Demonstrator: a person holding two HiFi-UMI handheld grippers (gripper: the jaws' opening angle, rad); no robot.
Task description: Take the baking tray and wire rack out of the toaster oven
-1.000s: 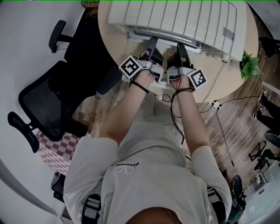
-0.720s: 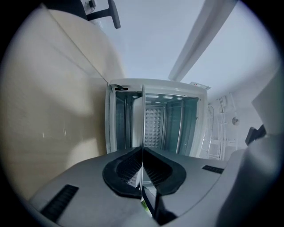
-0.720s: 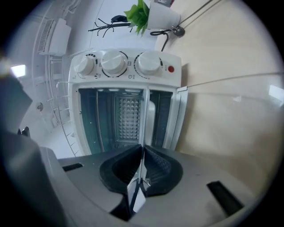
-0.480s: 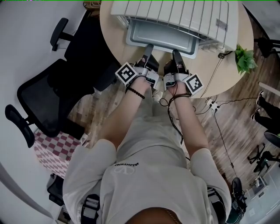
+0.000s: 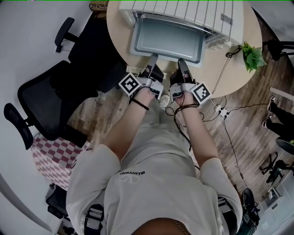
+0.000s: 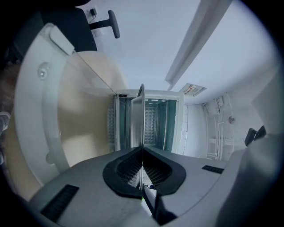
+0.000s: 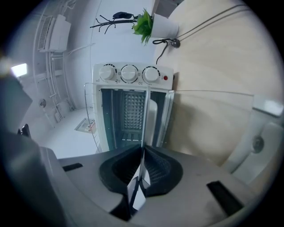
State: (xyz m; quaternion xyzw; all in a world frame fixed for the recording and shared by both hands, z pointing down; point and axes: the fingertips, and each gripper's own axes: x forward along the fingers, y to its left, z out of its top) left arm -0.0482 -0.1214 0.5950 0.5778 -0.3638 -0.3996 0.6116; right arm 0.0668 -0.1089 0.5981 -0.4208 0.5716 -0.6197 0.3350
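Observation:
The grey baking tray point(image 5: 167, 40) sticks most of the way out of the white toaster oven point(image 5: 183, 11) on the round table point(image 5: 117, 39). My left gripper point(image 5: 151, 58) is shut on the tray's near rim left of centre, and my right gripper point(image 5: 181, 62) is shut on the same rim beside it. In the left gripper view the tray point(image 6: 137, 119) shows edge-on, running from the left gripper point(image 6: 142, 166) into the open oven point(image 6: 155, 124). The right gripper view shows the tray point(image 7: 144, 117) the same way between the right gripper point(image 7: 143, 166) and the oven point(image 7: 128, 106). I cannot make out the wire rack.
The oven's glass door point(image 7: 208, 119) hangs open under the tray. A potted plant point(image 5: 251, 57) stands at the table's right edge. A black office chair point(image 5: 50, 92) is at the left, and cables with a power strip point(image 5: 221, 110) lie on the floor at the right.
Both grippers have drawn back toward me with the tray's rim in them. The tray has slid from almost hidden under the oven's top to mostly exposed.

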